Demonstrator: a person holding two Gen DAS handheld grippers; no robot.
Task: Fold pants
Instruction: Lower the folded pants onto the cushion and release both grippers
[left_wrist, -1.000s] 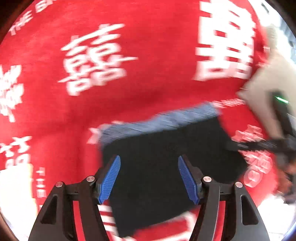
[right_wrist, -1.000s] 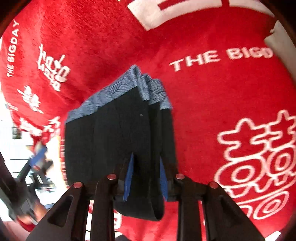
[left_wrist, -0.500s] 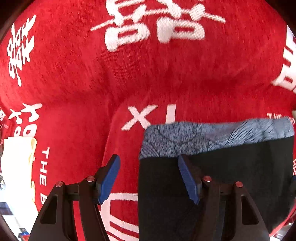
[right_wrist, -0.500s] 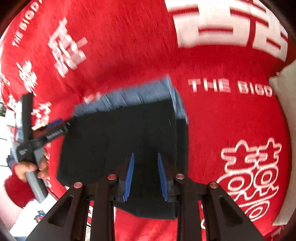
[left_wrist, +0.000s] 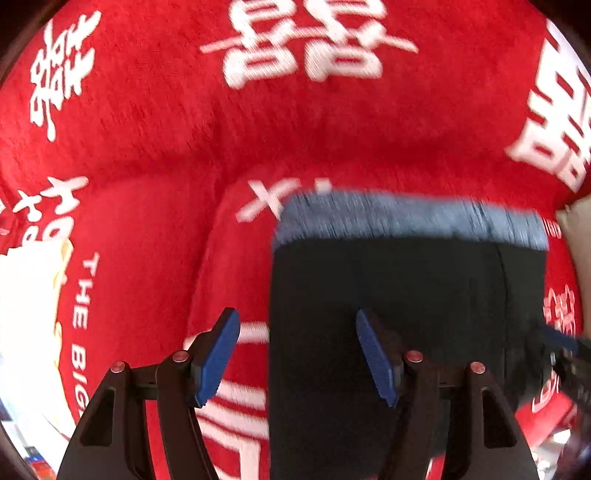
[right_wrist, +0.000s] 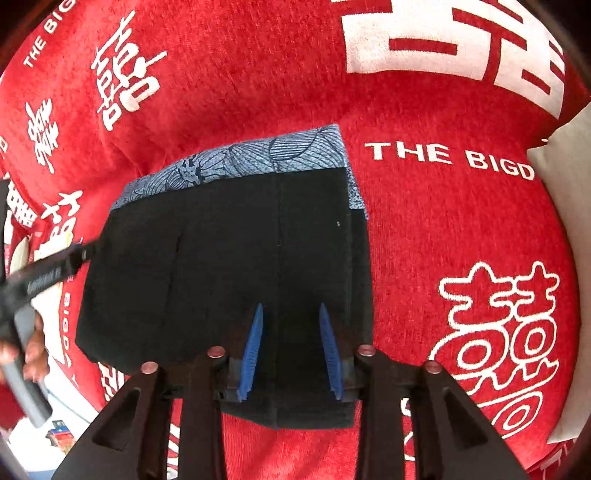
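The pants (right_wrist: 229, 266) are black with a blue patterned waistband (right_wrist: 258, 155), folded into a flat rectangle on the red blanket (right_wrist: 424, 221). My right gripper (right_wrist: 290, 347) hovers over their near right part, jaws partly open with nothing between the pads. In the left wrist view the pants (left_wrist: 406, 306) lie right of centre. My left gripper (left_wrist: 297, 354) is open over their left edge, its right pad over black cloth and its left pad over the blanket. The left gripper (right_wrist: 44, 273) also shows at the left of the right wrist view.
The red blanket (left_wrist: 147, 147) with white lettering and characters covers the whole surface. A beige pillow (right_wrist: 565, 206) lies at the right edge. A pale surface (left_wrist: 26, 314) shows past the blanket's left edge.
The left gripper has shifted left to the pants' left edge and stayed open. The right gripper has opened a little and the pants now lie flat.
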